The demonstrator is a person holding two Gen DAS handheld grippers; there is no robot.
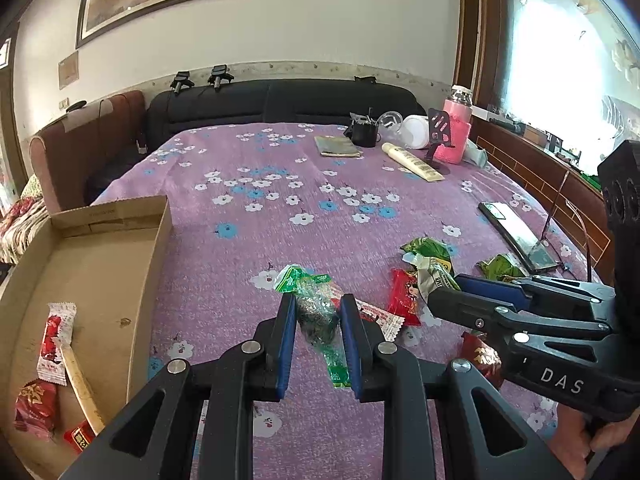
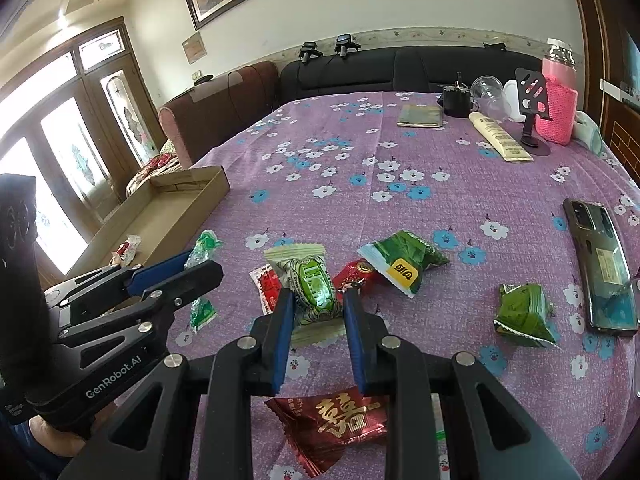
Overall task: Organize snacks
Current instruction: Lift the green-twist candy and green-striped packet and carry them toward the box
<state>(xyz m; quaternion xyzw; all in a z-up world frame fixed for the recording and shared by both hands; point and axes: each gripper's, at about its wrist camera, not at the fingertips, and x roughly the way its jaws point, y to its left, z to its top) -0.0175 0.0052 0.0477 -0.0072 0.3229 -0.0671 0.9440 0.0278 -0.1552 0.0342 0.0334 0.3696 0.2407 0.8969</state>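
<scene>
The left gripper [image 1: 318, 314] is clamping its blue-padded fingers on a clear twisted wrapper with green printed ends and a dark filling [image 1: 316, 312], holding it at the centre of the left wrist view, over the purple tablecloth with white and blue flowers [image 1: 280, 168]. The right gripper [image 2: 318, 304] is pinching a cream-and-green pillow-shaped snack packet [image 2: 310, 284] between its pads, at the centre of its own view. In the left wrist view the right gripper is reaching in from 3 o'clock, with its tips lying among the loose snacks.

Around the held packet in the right wrist view, a small red-and-white sachet [image 2: 266, 286] is lying at 9 o'clock, touching it, and a red foil candy [image 2: 358, 274] is sitting at 2 o'clock. A green packet with a yellow label [image 2: 402, 262] is lying just beyond that candy. A crumpled green packet [image 2: 524, 314] is resting at 3 o'clock, near a dark smartphone [image 2: 600, 268]. A dark red foil bag with a gold character [image 2: 340, 424] is lying at 6 o'clock, under the fingers.

An open shallow cardboard box [image 1: 160, 240] is sitting at 9 o'clock in the left wrist view, already holding a red-and-white wrapped snack [image 1: 54, 344], a pale stick-shaped snack [image 1: 82, 388] and a dark red foil packet [image 1: 34, 406].
</scene>
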